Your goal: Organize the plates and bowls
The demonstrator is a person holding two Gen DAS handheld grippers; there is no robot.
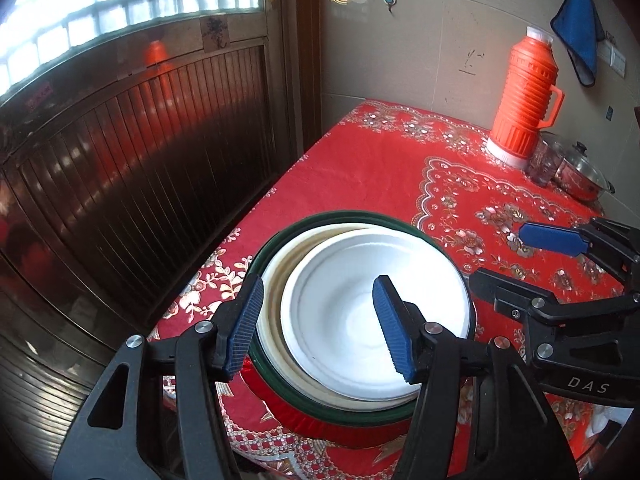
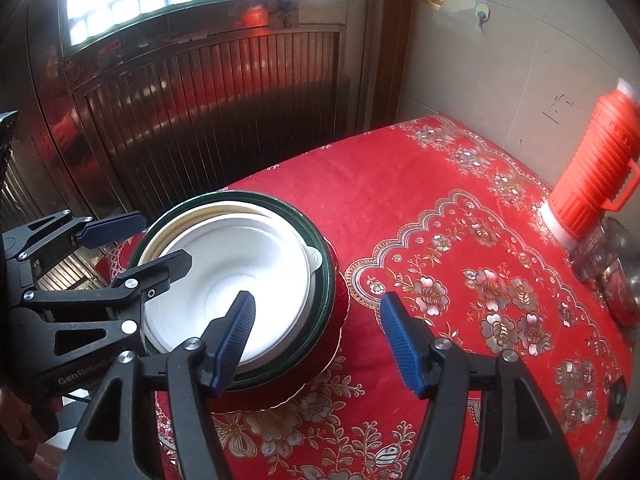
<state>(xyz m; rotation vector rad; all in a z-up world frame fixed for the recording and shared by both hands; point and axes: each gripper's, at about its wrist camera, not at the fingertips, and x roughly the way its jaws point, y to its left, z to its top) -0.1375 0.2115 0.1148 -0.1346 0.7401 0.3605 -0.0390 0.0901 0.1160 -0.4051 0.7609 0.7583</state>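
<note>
A stack of dishes stands near the table's left edge: a white plate [image 1: 360, 320] on top, a cream dish under it, a dark green bowl [image 1: 320, 216] and a red dish [image 1: 320, 424] at the bottom. It also shows in the right wrist view [image 2: 240, 264]. My left gripper [image 1: 320, 328] is open and empty, its jaws straddling the stack's left rim. My right gripper [image 2: 316, 340] is open and empty, straddling the stack's right rim; it shows in the left wrist view [image 1: 512, 256].
A red floral tablecloth [image 2: 440, 208] covers the table. An orange thermos [image 1: 524, 96], a glass jar [image 1: 542, 164] and a lidded steel pot [image 1: 584, 176] stand at the far right by the wall. A dark metal door [image 1: 140, 140] is left of the table.
</note>
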